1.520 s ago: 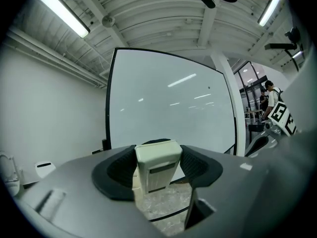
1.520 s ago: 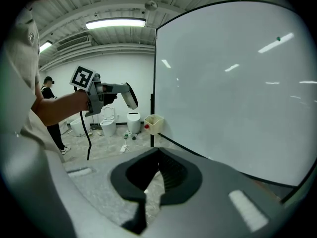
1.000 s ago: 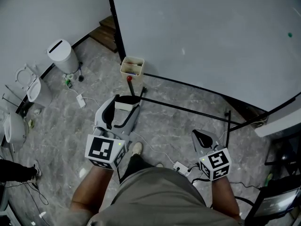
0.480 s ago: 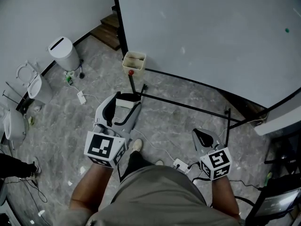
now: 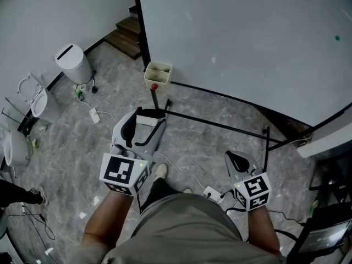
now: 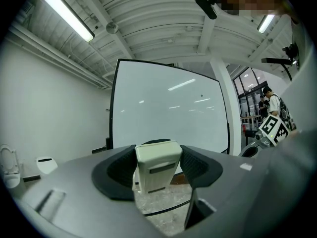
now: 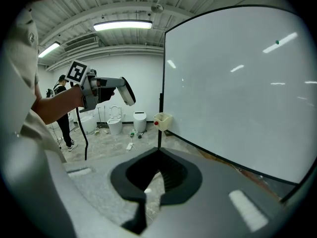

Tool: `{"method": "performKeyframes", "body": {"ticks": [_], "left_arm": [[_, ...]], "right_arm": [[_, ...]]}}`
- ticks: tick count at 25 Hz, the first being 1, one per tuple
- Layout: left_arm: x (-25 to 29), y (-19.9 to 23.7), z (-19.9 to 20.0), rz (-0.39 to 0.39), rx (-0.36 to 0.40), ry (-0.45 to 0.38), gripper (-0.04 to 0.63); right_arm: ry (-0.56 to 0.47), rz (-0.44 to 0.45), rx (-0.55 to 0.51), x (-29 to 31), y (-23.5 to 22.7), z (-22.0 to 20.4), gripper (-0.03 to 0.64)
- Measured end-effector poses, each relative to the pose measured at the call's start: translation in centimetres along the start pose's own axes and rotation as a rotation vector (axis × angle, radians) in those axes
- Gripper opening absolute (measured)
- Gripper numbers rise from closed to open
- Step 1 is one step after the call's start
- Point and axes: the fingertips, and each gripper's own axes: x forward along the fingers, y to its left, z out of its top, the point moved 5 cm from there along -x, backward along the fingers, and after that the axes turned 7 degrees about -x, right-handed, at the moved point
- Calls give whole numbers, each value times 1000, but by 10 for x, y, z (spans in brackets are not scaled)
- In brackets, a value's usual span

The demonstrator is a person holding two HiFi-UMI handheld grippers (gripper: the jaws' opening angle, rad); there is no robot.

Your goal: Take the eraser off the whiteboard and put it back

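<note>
A cream-white eraser (image 6: 157, 165) sits upright between the dark pads of my left gripper (image 6: 158, 172), which is shut on it and held level. In the head view that gripper (image 5: 144, 120) reaches toward the left leg of the whiteboard (image 5: 247, 37), with the eraser (image 5: 147, 121) at its tip. The board's pale surface fills the upper right, still a stretch away from the eraser. My right gripper (image 5: 235, 161) hangs lower right, tilted down, jaws together with nothing in them; its own view shows the pads meeting (image 7: 148, 191).
A beige box (image 5: 157, 74) hangs on the board's post, above black stand bars (image 5: 214, 126). A white bin (image 5: 73, 64) and toilets (image 5: 41, 103) line the left wall. A power strip (image 5: 210, 193) and cables lie on the marble floor by my shoe (image 5: 159, 172).
The head view has shifted slightly. Both grippers and the eraser keep their places.
</note>
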Motion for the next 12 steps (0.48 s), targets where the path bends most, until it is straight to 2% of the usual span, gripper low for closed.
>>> {"method": "performKeyframes", "body": {"ticks": [7,12], "left_arm": [[33,26,3,-8,3,-7,278],[79,59,0,-22,6,4,278]], "right_arm": [[20,-30,9,20,-12,9,3],[34,-58,24,46,-24,24,3]]}}
